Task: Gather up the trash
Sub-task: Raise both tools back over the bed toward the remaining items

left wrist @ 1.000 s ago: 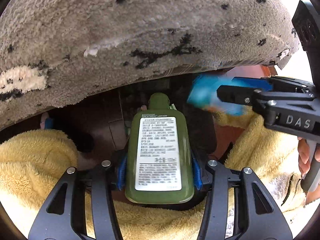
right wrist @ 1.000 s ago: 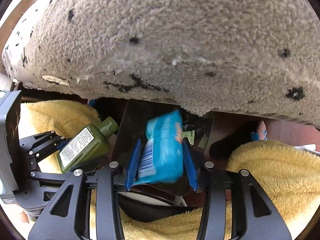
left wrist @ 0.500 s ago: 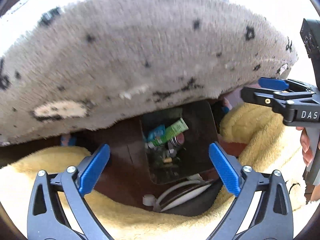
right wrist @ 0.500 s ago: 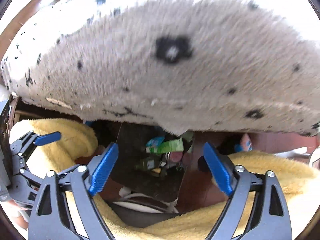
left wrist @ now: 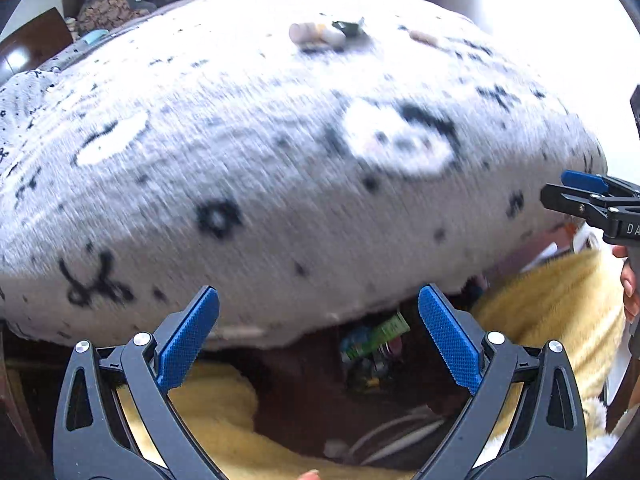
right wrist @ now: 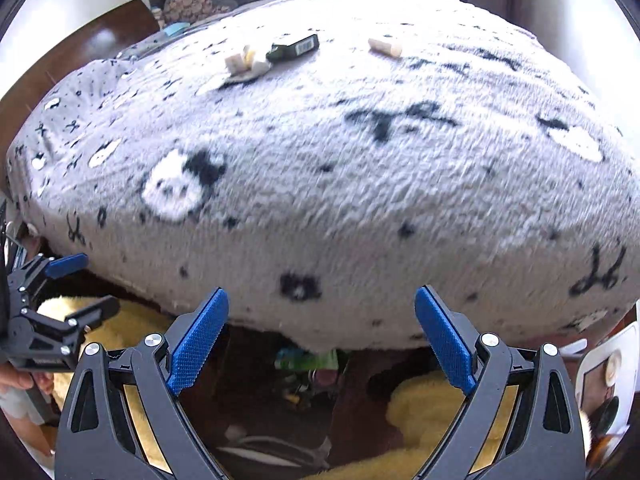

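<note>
Dark green pkt, barcode label, on blanket

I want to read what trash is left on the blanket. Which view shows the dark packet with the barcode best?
The right wrist view: the dark packet lies sharp on the grey blanket, its barcode label visible beside pale scraps. In the left wrist view it is a small, washed-out dark shape with no label visible.
</note>
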The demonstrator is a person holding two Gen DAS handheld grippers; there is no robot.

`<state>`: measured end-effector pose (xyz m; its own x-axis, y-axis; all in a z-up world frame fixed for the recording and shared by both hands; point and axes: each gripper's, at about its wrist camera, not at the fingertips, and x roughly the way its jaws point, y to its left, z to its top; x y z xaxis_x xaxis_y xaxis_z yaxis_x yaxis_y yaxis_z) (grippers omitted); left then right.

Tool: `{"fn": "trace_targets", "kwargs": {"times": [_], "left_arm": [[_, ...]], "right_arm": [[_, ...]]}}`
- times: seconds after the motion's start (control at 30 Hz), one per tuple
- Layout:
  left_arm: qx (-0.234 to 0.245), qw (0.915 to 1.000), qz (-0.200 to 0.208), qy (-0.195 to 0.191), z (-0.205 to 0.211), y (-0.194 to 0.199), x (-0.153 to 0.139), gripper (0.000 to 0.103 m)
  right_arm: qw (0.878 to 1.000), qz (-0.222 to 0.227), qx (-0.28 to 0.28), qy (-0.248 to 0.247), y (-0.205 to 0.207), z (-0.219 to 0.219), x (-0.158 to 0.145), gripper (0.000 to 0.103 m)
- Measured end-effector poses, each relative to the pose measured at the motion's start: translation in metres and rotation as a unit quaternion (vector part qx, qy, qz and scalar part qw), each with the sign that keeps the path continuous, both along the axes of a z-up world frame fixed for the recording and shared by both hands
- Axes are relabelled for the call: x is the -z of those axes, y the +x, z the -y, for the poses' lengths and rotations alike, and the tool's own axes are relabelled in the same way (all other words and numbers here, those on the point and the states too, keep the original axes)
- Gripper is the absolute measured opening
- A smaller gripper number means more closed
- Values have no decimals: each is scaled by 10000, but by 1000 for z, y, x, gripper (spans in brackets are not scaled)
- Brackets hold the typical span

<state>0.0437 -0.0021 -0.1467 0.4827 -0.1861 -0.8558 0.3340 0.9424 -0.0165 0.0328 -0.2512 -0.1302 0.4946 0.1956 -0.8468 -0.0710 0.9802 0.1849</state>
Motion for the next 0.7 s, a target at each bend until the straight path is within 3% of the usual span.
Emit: {"fn": "trace_targets", "kwargs": {"times": [0.3,0.6,0.7], "left_arm": [[-301,9989,362,12,-20,71,-25,95],[-253,9989,399,-60,9,158,-27,90],[-270,9987,417,-124,22,189,-27,86]], "right_arm": [[9990,318,263,-185,58,23,-23,95],[9962,507,508,-500,154,35,-22,94],[9957,534,490,-580,187,37,-18,85]]}}
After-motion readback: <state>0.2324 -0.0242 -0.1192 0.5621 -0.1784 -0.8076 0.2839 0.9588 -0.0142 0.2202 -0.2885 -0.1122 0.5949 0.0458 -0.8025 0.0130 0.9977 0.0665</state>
